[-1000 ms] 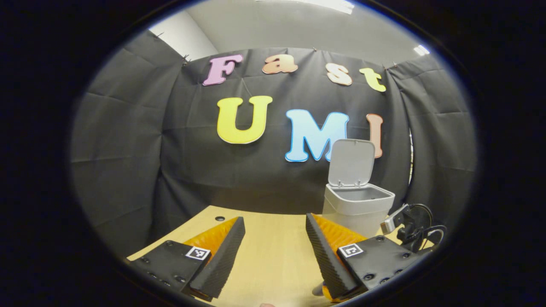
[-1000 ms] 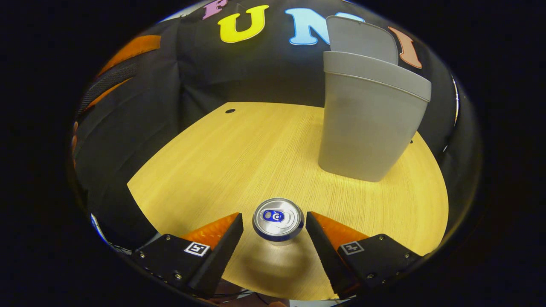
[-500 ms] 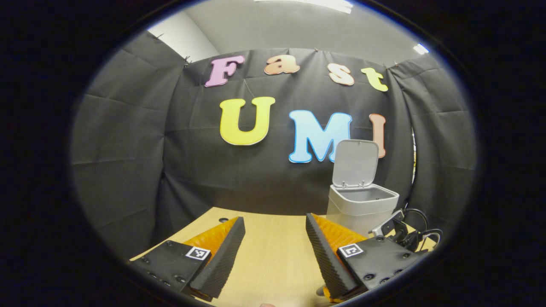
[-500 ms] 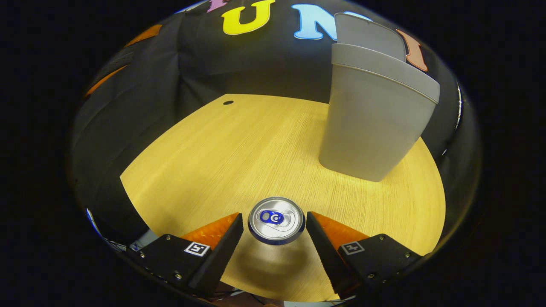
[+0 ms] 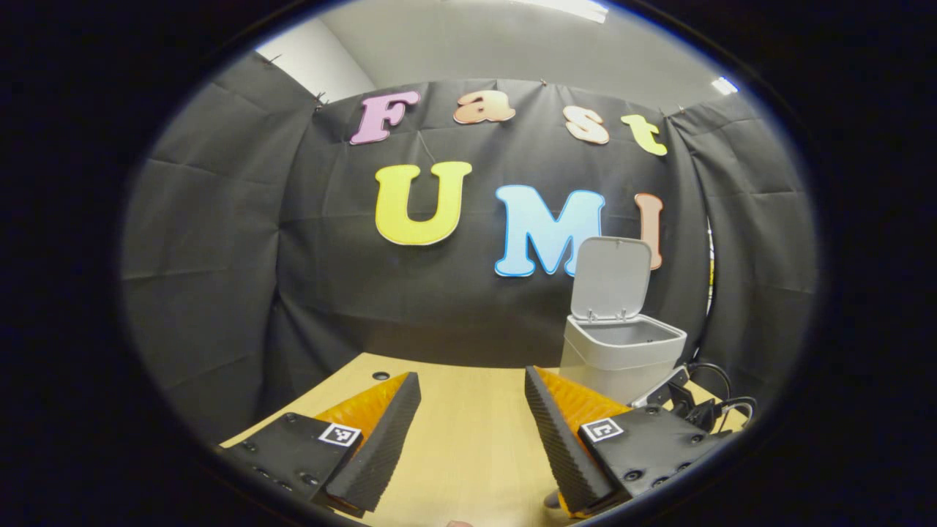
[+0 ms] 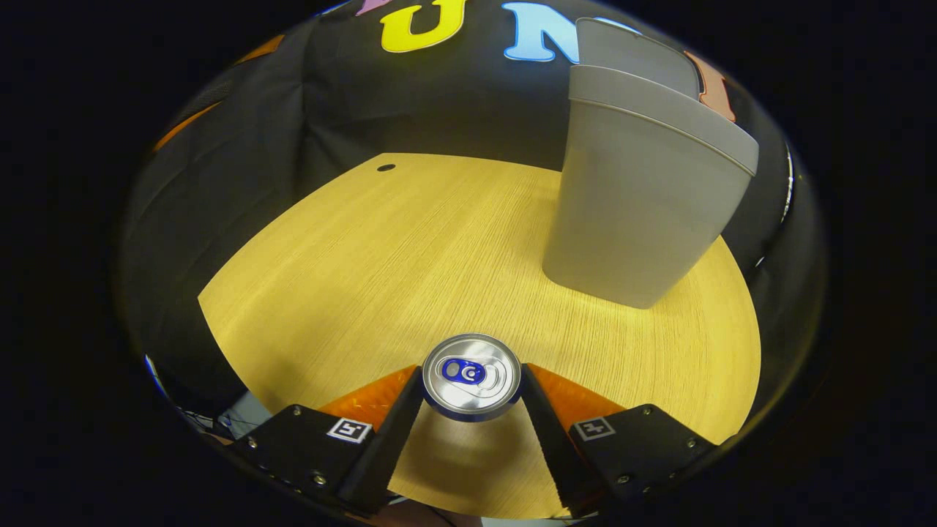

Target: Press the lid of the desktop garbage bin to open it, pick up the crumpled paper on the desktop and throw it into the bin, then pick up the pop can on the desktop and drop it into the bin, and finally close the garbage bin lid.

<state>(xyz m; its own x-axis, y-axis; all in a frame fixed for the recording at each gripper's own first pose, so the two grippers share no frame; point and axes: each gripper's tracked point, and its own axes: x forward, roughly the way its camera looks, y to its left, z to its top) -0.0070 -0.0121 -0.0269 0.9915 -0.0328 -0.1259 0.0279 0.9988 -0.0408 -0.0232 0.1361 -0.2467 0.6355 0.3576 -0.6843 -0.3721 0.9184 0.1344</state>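
Note:
A silver pop can [image 6: 472, 375] with a blue tab stands upright on the wooden table [image 6: 410, 241]. My right gripper [image 6: 472, 382] reaches down over it, and both fingers press on the can's sides. The grey garbage bin [image 6: 637, 197] stands to the right behind the can, its lid [image 6: 629, 51] raised. From the left gripper view the bin [image 5: 622, 359] is at the right, with the lid [image 5: 613, 278] upright and the opening showing. My left gripper [image 5: 472, 399] hangs open above the table [image 5: 468, 446] with nothing between its fingers.
The right gripper's body and black cables [image 5: 695, 402] sit beside the bin in the left gripper view. A small dark hole [image 6: 386, 167] marks the table's far left corner. Black cloth walls close in behind the table.
My right gripper's fingers have closed in from either side until they touch the can. The left gripper has barely moved.

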